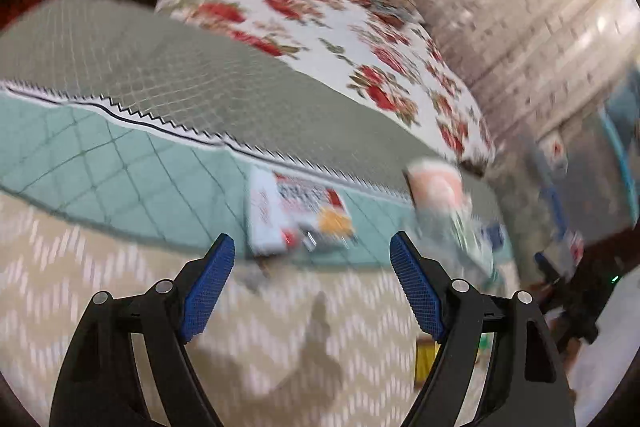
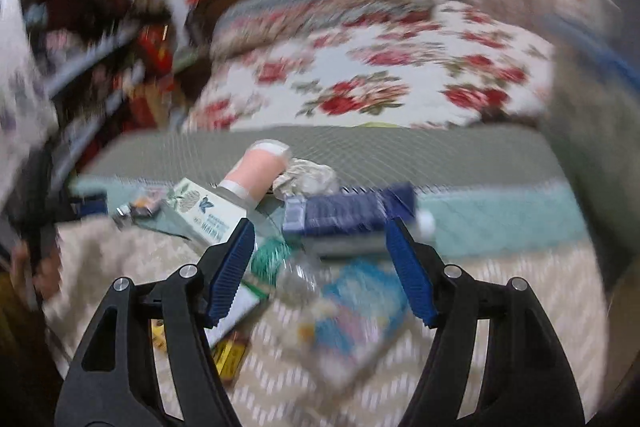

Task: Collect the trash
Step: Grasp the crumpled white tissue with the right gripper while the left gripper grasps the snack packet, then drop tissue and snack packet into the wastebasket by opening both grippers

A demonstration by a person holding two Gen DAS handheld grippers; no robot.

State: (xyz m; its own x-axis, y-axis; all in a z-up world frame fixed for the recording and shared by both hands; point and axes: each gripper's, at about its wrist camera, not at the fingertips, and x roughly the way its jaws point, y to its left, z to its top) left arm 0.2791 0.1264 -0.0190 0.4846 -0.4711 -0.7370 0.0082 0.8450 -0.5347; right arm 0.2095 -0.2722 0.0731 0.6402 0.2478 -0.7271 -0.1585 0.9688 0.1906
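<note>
Bed surface with scattered trash, shown from both wrist cameras; both views are motion-blurred. The step in hand is judged to be the approach to a first pick, since neither claw holds anything. The left gripper [image 1: 312, 255] is seen with its jaws spread wide and empty, poised over the chevron-patterned blanket [image 1: 100, 267] and aimed toward a white and red carton [image 1: 276, 215] lying on the teal quilt [image 1: 120, 171]; a pink cup [image 1: 434, 187] is seen to the right of the carton, on its side. The right gripper [image 2: 320, 239] is likewise wide open and empty, held low and tilted downward over a cluster of litter: a clear plastic bottle [image 2: 296, 275] lying directly between its fingers, a pale blue packet [image 2: 360, 311] just beside the bottle, a dark blue box [image 2: 344, 215] beyond, a white printed carton [image 2: 208, 215] to the left, the pink cup [image 2: 256, 171] and a crumpled wrapper [image 2: 308, 177] farther back. A floral duvet [image 2: 380, 83] is folded back at the head of the bed. The next move is judged to call for the right claw to be lowered around the bottle and closed gently, as thin plastic is likely to deform or slip. No bin or bag can be made out in either view.
</note>
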